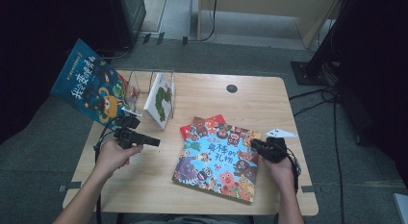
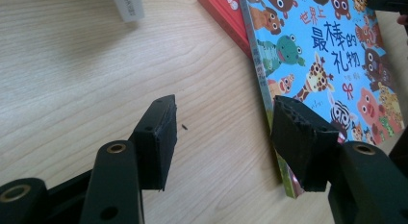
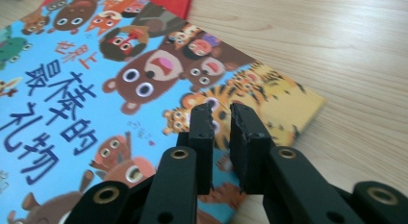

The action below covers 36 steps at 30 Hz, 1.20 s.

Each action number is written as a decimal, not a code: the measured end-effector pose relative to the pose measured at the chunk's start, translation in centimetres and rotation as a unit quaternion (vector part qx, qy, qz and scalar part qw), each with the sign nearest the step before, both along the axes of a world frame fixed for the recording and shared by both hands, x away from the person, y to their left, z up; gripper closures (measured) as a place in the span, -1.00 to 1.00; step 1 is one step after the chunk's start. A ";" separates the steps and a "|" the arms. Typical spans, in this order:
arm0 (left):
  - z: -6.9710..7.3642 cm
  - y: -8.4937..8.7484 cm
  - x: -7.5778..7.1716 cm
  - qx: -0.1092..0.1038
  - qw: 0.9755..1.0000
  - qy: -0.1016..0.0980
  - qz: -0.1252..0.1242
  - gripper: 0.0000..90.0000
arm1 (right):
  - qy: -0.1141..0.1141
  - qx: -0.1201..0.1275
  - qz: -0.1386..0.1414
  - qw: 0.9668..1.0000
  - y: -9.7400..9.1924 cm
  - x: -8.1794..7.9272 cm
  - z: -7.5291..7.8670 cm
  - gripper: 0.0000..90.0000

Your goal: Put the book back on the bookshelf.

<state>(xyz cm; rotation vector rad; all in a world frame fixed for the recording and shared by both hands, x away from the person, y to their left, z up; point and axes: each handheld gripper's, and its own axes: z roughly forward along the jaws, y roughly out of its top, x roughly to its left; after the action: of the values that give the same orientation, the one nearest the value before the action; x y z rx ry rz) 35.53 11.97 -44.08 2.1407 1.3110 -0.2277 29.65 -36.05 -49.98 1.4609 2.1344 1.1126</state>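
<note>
A picture book with a blue cover full of cartoon animals point(image 1: 219, 161) lies flat at the table's middle right, on top of a red book point(image 1: 204, 123). My right gripper point(image 1: 254, 143) hovers low over that book's right edge. In the right gripper view its jaws point(image 3: 221, 113) stand over the tiger drawing on the blue book point(image 3: 86, 89), with only a thin gap and nothing between them. My left gripper point(image 1: 156, 142) is held left of the book; its jaws point(image 2: 221, 132) are wide open over bare wood beside the blue book's edge point(image 2: 327, 56).
At the back left a clear book rack point(image 1: 154, 82) holds a leaning white book with a green figure point(image 1: 161, 101). A large blue book point(image 1: 91, 82) tilts against the rack's left side, overhanging the wooden table point(image 1: 144, 185). A round cable hole point(image 1: 232, 88) sits at the back.
</note>
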 end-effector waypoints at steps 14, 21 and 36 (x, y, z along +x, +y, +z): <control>-2.0 -1.7 -1.0 -0.037 0.999 0.001 -0.014 0.25 | 0.025 -0.018 -0.055 0.998 -1.5 -0.8 -0.4 1.00; -2.4 -1.8 -1.6 -0.037 0.999 -0.010 -0.021 0.60 | 0.012 -0.039 -0.073 0.996 -0.8 -0.5 -0.2 1.00; -4.1 -2.3 -3.6 -0.038 0.998 -0.014 -0.039 0.85 | 0.001 -0.035 -0.056 0.998 1.8 2.0 -0.4 1.00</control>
<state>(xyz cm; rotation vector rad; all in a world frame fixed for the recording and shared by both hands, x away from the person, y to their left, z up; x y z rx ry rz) 31.98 9.68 -48.18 2.1254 1.1854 -0.2746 31.60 -34.26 -50.42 1.5296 2.0436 0.9860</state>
